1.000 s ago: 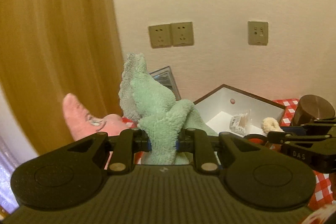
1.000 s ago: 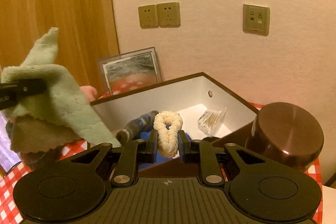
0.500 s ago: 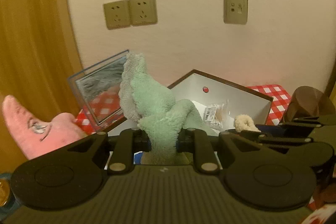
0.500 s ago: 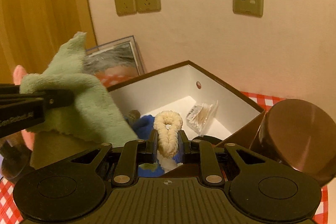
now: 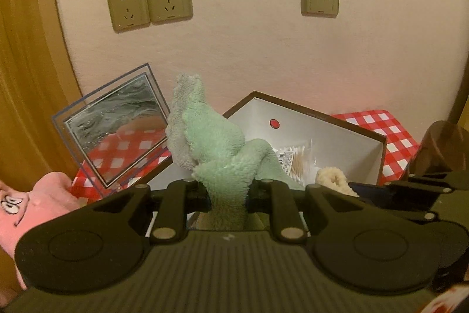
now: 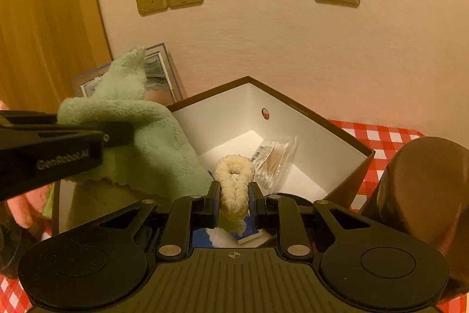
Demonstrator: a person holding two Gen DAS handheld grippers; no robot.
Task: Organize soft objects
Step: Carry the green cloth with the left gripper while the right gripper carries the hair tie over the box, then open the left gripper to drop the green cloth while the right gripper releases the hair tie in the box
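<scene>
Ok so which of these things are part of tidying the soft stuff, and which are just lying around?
Part of the job:
green towel in left gripper
cream scrunchie in right gripper
open box
pink plush

Lying about:
picture frame
cotton swabs
brown canister

Warm yellow-orange light, room fairly dim. Wall [image 5: 249, 43] lit soft and even, pinkish. Inside of box [image 6: 234, 119] brightest spot, white and glowing. Frame [image 5: 114, 131] shows shiny reflection. Dark round corners from fisheye lens. Straight lines bend near edges; curtain [image 5: 26, 78] curves. Close black claw parts a bit soft. Cup [image 6: 422, 184] dark, in shadow.
</scene>
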